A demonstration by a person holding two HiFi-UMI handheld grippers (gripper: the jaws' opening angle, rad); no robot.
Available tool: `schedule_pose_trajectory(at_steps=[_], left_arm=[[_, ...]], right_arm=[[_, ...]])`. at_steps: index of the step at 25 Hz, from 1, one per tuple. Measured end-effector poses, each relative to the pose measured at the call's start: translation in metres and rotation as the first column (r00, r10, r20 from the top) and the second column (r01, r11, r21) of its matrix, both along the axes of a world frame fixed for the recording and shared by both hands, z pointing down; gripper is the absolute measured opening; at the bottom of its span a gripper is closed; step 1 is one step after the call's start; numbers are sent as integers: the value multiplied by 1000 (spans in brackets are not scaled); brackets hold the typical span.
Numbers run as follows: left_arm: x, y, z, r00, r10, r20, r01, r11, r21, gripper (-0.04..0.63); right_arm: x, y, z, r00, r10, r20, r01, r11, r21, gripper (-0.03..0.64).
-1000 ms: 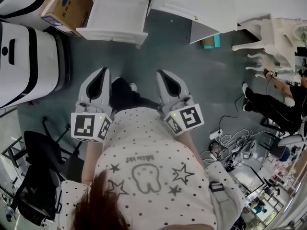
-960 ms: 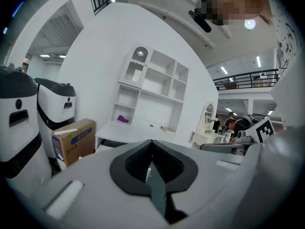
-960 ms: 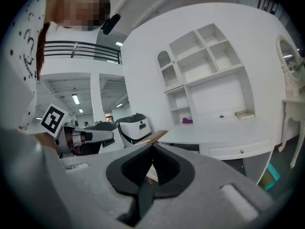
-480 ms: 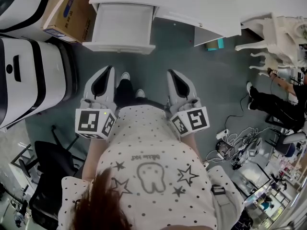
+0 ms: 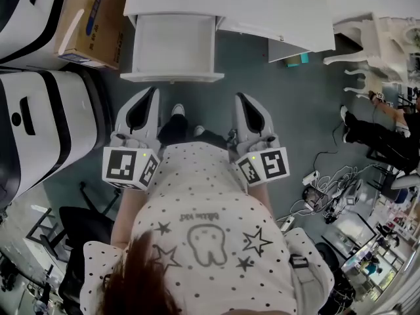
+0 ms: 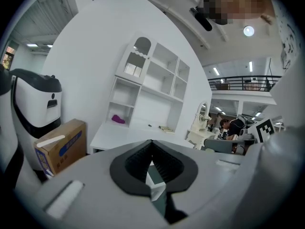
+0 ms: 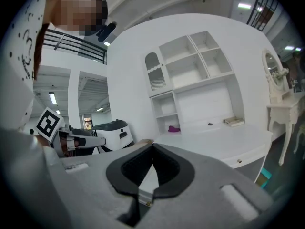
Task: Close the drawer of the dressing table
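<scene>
Far left of the drawer stands a white machine with black bands (image 5: 39, 123), and I can read no lettering on it. Between it and the drawer sits a cardboard box (image 5: 92, 15) with a blue label whose print is too small to read.

My left gripper (image 5: 149, 97) points at the drawer's left end, jaws clenched and holding nothing. Its marker cube (image 5: 128, 169) shows only black squares.

The drawer (image 5: 174, 41) is pulled out of the dressing table (image 5: 262, 5), its white inside showing and its front panel just ahead of my grippers' tips.

My right gripper (image 5: 244, 104) points just right of the drawer's front, jaws also clenched and holding nothing, with its own marker cube (image 5: 266, 166).

Below the drawer, my shirt (image 5: 210, 235) carries a tooth, stars and one upside-down line of letters I cannot read.

Right of the drawer lie a teal thing (image 5: 295, 59), a white carved chair (image 5: 380, 38), a seated person in black (image 5: 374, 133) and tangled cables (image 5: 328, 189).

Only the head view shows the drawer from above. Only the gripper views show the shelves (image 7: 195, 75) rising behind the drawer, with a purple thing (image 7: 174, 128), a book (image 7: 233, 121), a small knob (image 7: 239, 161) on the table's edge and a mirror (image 7: 274, 75) further right. Between my clenched pads they show only a white sliver.
</scene>
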State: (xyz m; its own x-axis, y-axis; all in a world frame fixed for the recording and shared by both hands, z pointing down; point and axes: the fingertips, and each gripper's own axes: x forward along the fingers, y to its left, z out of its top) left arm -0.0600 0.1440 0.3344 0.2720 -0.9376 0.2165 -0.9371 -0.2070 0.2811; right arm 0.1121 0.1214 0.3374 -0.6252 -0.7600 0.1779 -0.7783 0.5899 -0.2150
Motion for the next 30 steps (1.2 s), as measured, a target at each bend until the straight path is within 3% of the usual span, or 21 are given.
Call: schedule_pose_trajectory(at_steps=[15, 30], left_arm=[[-16, -18, 13, 999, 27, -22, -28, 998, -47, -4], [1, -46, 10, 998, -60, -22, 59, 996, -72, -3]], right_arm=[[-21, -18, 2, 1000, 23, -11, -23, 1000, -16, -2], [-5, -52, 8, 998, -55, 6, 56, 997, -62, -2]])
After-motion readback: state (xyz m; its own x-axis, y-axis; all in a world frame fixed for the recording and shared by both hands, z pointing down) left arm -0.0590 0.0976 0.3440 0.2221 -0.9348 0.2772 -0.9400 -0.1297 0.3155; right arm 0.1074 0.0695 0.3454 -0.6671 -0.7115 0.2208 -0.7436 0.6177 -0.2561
